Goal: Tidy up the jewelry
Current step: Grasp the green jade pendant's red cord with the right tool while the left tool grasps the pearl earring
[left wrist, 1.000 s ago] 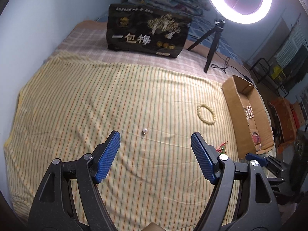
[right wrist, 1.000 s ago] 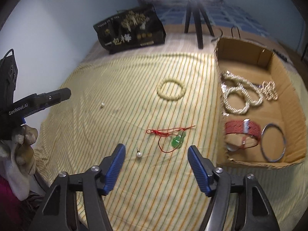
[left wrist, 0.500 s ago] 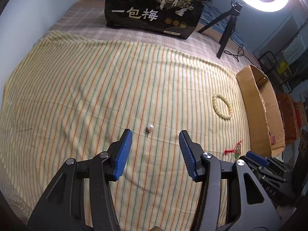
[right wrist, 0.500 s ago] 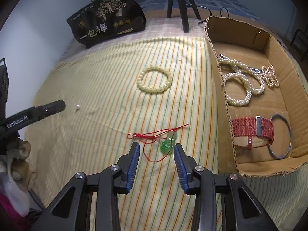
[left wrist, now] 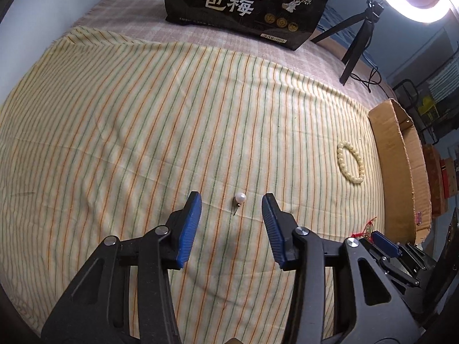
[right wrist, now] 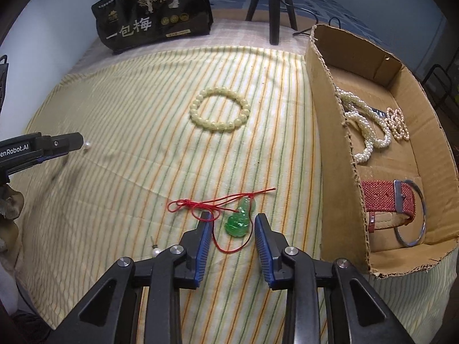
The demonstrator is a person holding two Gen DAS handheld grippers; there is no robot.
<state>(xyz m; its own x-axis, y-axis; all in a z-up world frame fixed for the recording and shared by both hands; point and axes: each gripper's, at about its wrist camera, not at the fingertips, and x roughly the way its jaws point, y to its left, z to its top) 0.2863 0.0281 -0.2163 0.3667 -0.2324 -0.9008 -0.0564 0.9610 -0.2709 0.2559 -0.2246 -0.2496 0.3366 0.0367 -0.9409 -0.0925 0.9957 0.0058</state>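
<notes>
Blue-padded left gripper (left wrist: 231, 203) is closing, about half open, around a pearl stud (left wrist: 239, 198) at lower centre of its view; pads not touching it yet, nothing held. Right gripper (right wrist: 229, 219) is likewise closing, narrower, around a green pendant (right wrist: 240, 220) on red cord (right wrist: 200, 205) at lower centre; pads just beside the stone, no contact. Best to centre each piece, press the tips into the cloth, and pinch the pendant body rather than the cord; the stud may roll. A second stud (right wrist: 155, 250) lies lower left, a bead bracelet (right wrist: 220, 112) upper centre, and the box (right wrist: 330, 149) at right holds pearls, a strap, a ring. Striped yellow cloth (left wrist: 114, 129) covers a bed; black bag (left wrist: 246, 3) and ring light (left wrist: 413, 3) along the top.
</notes>
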